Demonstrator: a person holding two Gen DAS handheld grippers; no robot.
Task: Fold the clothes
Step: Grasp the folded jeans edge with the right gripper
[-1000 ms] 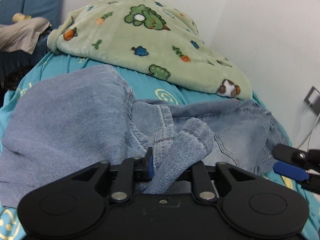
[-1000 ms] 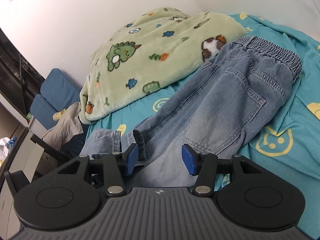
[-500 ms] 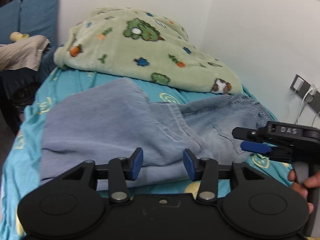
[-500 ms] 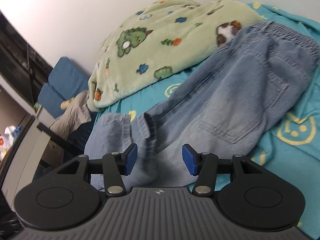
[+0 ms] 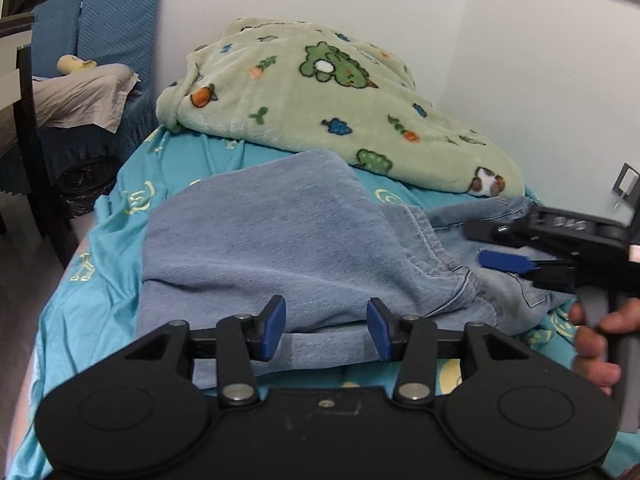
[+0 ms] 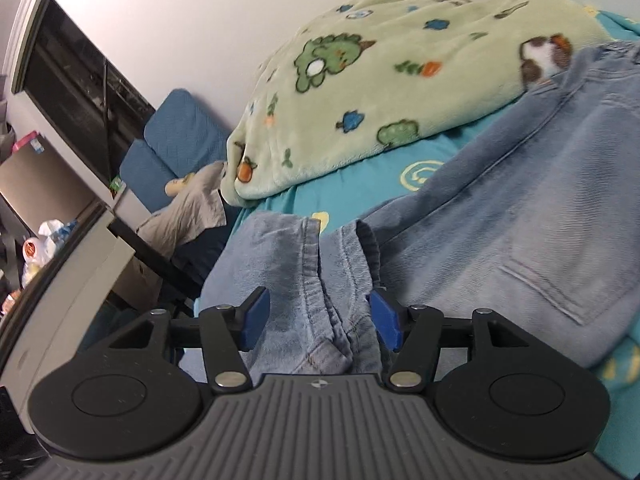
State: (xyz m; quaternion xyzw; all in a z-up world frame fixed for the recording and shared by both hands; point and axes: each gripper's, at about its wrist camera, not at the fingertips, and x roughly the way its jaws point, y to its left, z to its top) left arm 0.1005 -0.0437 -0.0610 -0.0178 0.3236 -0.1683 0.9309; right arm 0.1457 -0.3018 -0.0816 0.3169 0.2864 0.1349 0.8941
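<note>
Light blue jeans point(image 5: 288, 248) lie on the teal bed sheet point(image 5: 100, 280), a leg folded back over the seat part. My left gripper point(image 5: 326, 330) is open and empty, just above the near edge of the folded leg. My right gripper point(image 6: 320, 322) is open, its blue pads either side of the jeans' hem ends point(image 6: 332, 280), not closed on them. The right gripper also shows in the left wrist view point(image 5: 508, 256), over the jeans' right side. The back pocket point(image 6: 568, 264) faces up.
A green fleece blanket point(image 5: 332, 92) with cartoon prints is heaped at the head of the bed against the wall. A blue chair point(image 5: 92, 44) with grey cloth stands left of the bed. A wall socket point(image 5: 626, 184) is at the right.
My left gripper let go of the jeans leg and drew back; the leg now lies flat over the jeans. My right gripper moved closer to the hem ends.
</note>
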